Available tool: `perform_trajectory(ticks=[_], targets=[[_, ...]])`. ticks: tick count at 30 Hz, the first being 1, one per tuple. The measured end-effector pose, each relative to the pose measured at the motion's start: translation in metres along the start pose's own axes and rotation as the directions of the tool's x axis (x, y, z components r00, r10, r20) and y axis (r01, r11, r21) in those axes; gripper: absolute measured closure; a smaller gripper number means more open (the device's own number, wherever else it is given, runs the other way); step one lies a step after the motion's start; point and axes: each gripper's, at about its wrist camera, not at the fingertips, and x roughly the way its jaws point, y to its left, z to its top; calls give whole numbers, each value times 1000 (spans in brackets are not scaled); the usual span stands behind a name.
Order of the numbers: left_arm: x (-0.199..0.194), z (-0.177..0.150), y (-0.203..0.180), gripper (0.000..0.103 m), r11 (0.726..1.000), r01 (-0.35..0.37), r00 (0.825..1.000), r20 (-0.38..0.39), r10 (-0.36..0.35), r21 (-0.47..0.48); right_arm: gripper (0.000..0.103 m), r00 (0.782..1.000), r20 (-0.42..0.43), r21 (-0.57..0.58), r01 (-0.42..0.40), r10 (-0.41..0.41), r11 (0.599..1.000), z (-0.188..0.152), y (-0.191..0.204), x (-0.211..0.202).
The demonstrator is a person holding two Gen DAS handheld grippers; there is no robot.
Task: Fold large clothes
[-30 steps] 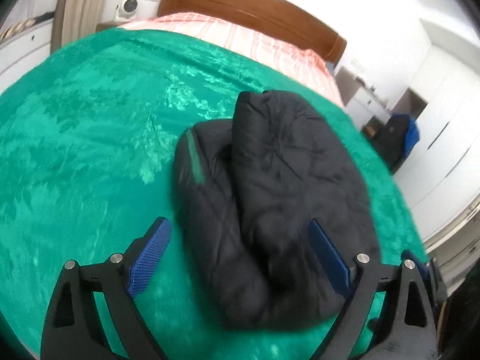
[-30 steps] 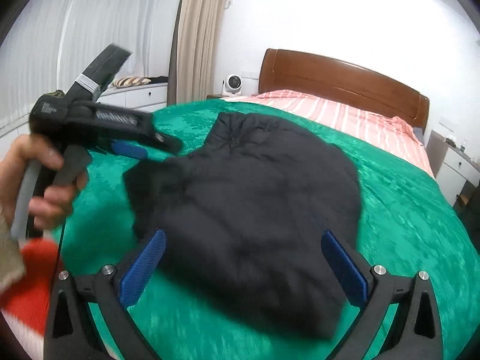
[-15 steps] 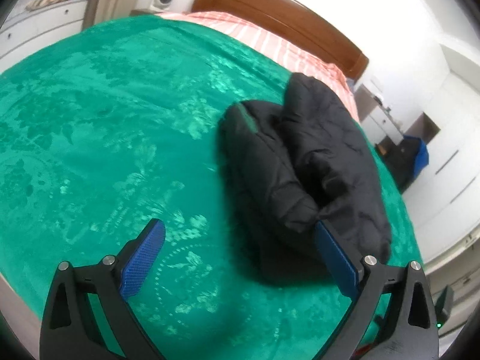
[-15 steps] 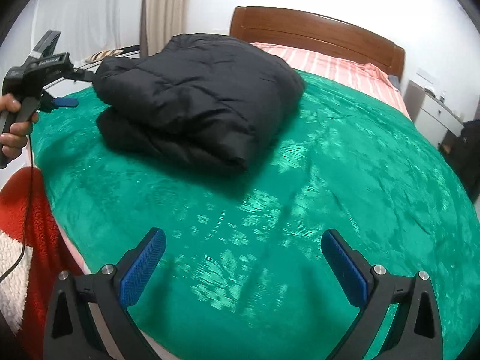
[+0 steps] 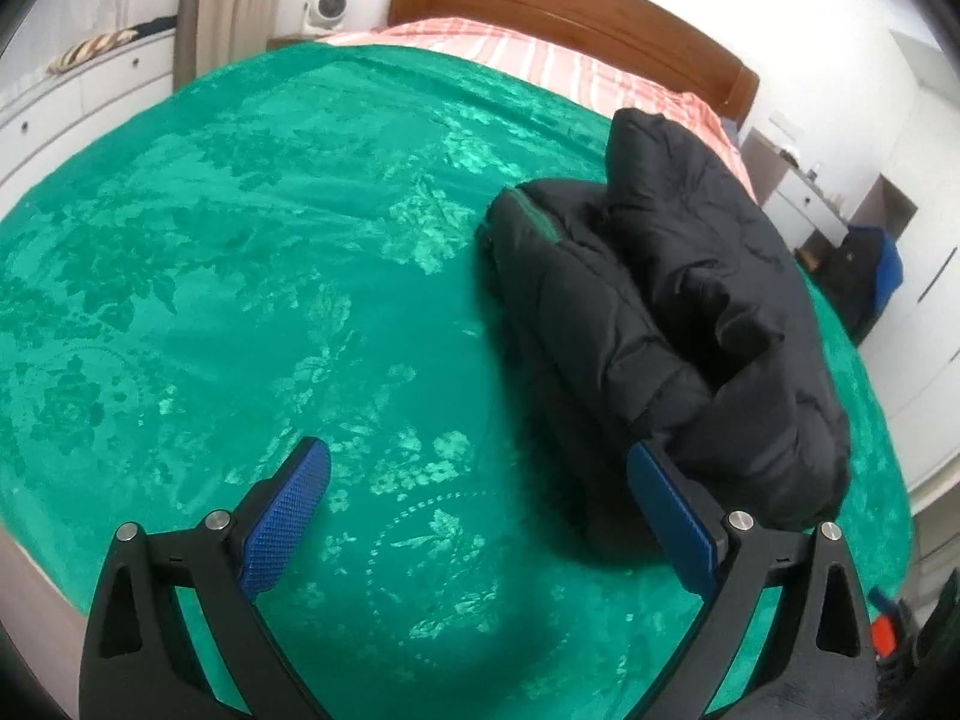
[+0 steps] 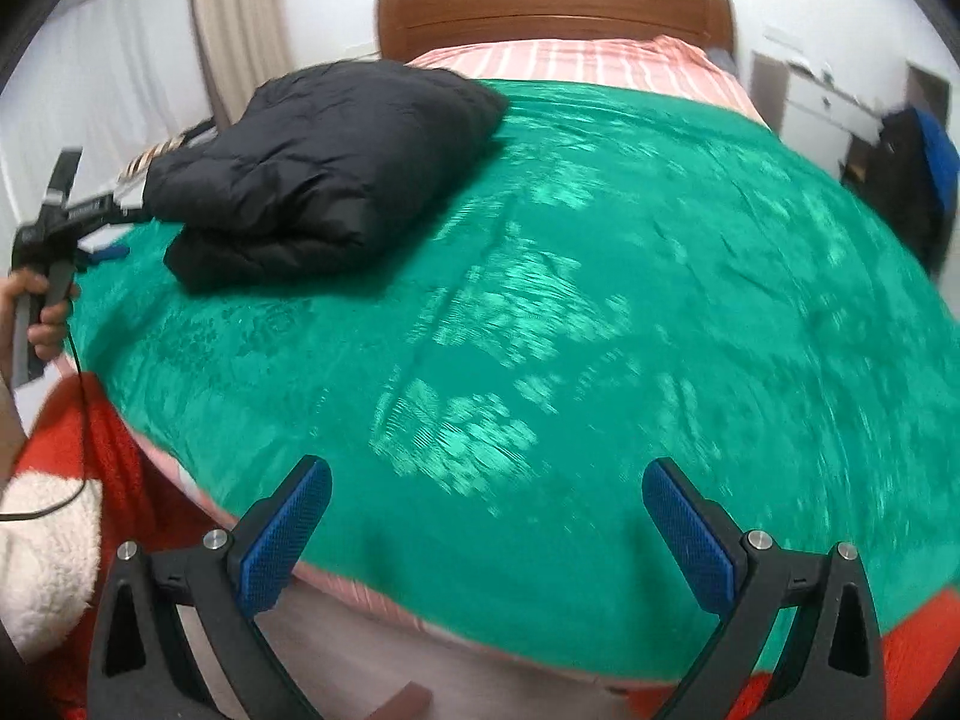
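A black puffer jacket (image 5: 660, 300) lies folded into a thick bundle on the green blanket (image 5: 240, 276). In the left wrist view it sits to the right, its near corner just behind the right finger. My left gripper (image 5: 477, 462) is open over bare blanket, with nothing between its fingers. In the right wrist view the jacket (image 6: 324, 162) lies far off at the upper left. My right gripper (image 6: 487, 474) is open and empty above the blanket's near edge. A hand (image 6: 42, 312) holds the left gripper (image 6: 60, 222) beside the jacket.
A wooden headboard (image 6: 552, 12) and a pink striped sheet (image 6: 576, 60) lie at the bed's far end. White drawers (image 5: 72, 96) stand to the left, a black and blue bag (image 6: 924, 168) to the right. Red and white fabric (image 6: 54, 510) hangs below the bed's near edge.
Both grippers have drawn away from the jacket. It has slid from between the left fingers to the right of that view, and from under the right gripper to the far upper left.
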Motion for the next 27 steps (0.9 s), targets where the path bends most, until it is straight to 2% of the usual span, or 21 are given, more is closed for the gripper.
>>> perform_trajectory(ticks=[6,12,17,27], targets=[[-14,15,3,3,1000,12,998,60,-11,-14,1,1000,15,67,-1,0,998,15,-12,1],[-25,30,-3,3,997,-61,993,104,56,53,1,999,-10,71,-42,43,997,23,5,17],[-22,38,-14,3,978,-152,981,144,132,143,1,998,-20,24,-60,60,998,28,24,23],[-9,38,-34,3,934,-232,967,168,192,270,1,997,-40,1,-58,58,998,28,35,31]])
